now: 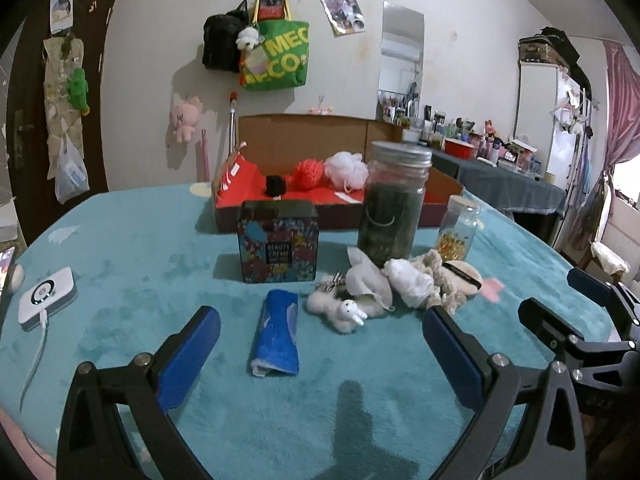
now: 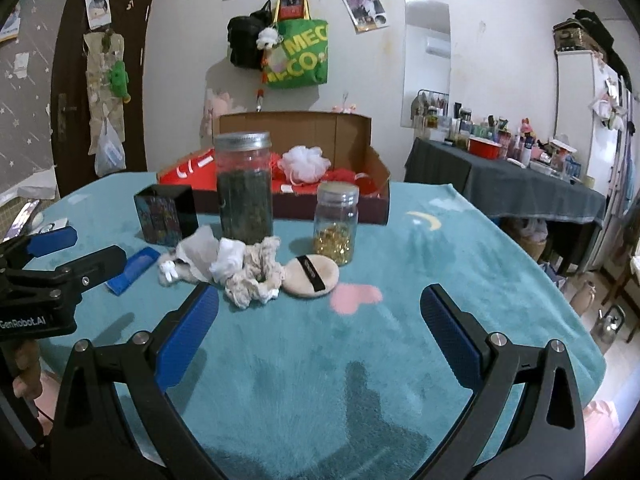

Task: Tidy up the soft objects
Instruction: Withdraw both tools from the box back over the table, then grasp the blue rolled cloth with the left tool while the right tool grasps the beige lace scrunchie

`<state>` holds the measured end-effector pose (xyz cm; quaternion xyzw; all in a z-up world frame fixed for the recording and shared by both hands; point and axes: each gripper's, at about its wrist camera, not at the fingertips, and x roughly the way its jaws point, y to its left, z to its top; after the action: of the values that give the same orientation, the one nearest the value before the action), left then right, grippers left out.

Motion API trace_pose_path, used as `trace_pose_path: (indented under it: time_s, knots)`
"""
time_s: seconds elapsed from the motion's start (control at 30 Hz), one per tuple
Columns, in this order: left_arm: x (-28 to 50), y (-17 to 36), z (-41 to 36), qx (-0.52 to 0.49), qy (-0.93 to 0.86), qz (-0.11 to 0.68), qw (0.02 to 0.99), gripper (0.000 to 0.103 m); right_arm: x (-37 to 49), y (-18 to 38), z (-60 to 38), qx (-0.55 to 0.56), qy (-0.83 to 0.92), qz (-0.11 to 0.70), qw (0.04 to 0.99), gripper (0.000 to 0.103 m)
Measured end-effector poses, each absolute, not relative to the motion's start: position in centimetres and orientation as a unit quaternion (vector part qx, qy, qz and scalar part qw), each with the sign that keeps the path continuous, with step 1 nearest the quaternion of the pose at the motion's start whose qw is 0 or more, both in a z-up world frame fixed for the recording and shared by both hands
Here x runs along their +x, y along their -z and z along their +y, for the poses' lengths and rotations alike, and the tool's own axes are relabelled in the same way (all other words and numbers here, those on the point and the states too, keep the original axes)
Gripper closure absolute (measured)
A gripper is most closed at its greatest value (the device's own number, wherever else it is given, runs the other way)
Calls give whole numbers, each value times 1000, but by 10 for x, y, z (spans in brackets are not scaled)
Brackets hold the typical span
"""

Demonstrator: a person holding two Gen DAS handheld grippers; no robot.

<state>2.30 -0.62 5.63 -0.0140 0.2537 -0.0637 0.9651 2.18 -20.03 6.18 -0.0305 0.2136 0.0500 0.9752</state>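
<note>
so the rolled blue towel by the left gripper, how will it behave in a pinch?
The rolled blue towel probably squashes under the pads, being soft cloth. It may unroll when lifted, since its end looks loose. Likely light, and the plush table cover should stop sliding.

- White wall point(image 2: 500, 40) behind, with photos taped up and a green tote bag point(image 1: 278, 56) hung beside a black bag point(image 1: 220, 42).
- Dark brown door point(image 2: 72, 92) at left.
- Tall mirror point(image 2: 426, 60) leaning on the wall.
- Side table under grey cloth point(image 2: 520, 188), crowded with bottles.
- Pink curtain point(image 1: 622, 108) at far right.
- Worktop point(image 2: 460, 248) covered in teal plush.
</note>
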Motion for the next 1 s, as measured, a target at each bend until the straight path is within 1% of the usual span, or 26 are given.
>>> trace_pose_path:
  time_s: [0.2,0.47,0.6,0.7,0.8,0.83,0.87,0.9,0.93,0.97,1.0]
  knots:
    - [38,-49,-2,-16,57,281,958,0,33,-55,-198,-35,-53,231,971,0]
    - [68,-43,5,-4,53,337,940,0,58,-55,-188,-43,-64,253,964,0]
    - [79,-41,10,5,59,369,928,1,77,-56,-181,-51,-73,280,956,0]
    - [86,-40,15,12,62,389,919,10,91,-55,-180,-52,-94,309,945,0]
    - [91,-35,18,24,71,407,911,24,99,-53,-179,-47,-119,329,935,0]
    - [93,-33,19,24,76,413,907,33,101,-52,-179,-45,-128,334,933,1]
    - [95,-30,20,23,80,418,905,37,102,-51,-177,-45,-135,338,930,2]
    - [95,-29,20,25,82,417,905,37,104,-50,-175,-49,-142,341,928,9]
    - [94,-29,19,30,86,412,907,42,105,-48,-173,-53,-147,343,926,19]
    - [93,-30,18,33,92,411,907,52,106,-46,-169,-60,-153,347,923,24]
    - [92,-31,17,36,99,408,907,57,109,-44,-166,-64,-158,352,920,33]
